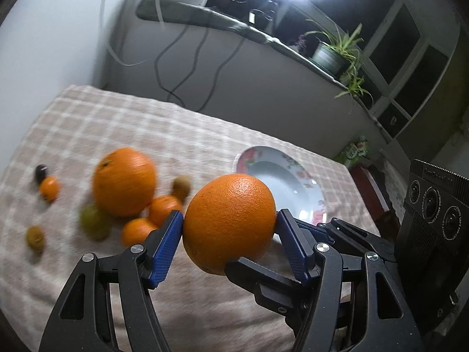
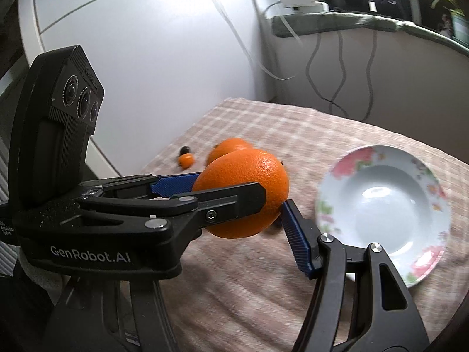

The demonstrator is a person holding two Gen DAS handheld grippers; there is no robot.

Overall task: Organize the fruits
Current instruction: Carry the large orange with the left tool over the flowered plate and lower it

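Above the checked tablecloth (image 1: 123, 123), near its plate-side edge, the big orange (image 1: 230, 223) rides pinched between left gripper (image 1: 230, 228) and right gripper (image 2: 278, 202), so uneven squeezing could roll it short of the floral plate (image 2: 381, 205).

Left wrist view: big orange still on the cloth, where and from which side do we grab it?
Probably grip the large orange across its widest middle, coming down from above: one finger on its bare left side, the other in the gap toward the kiwi. It is round, so off-middle grips may slip. Mandarins and a green fruit crowd its near side.
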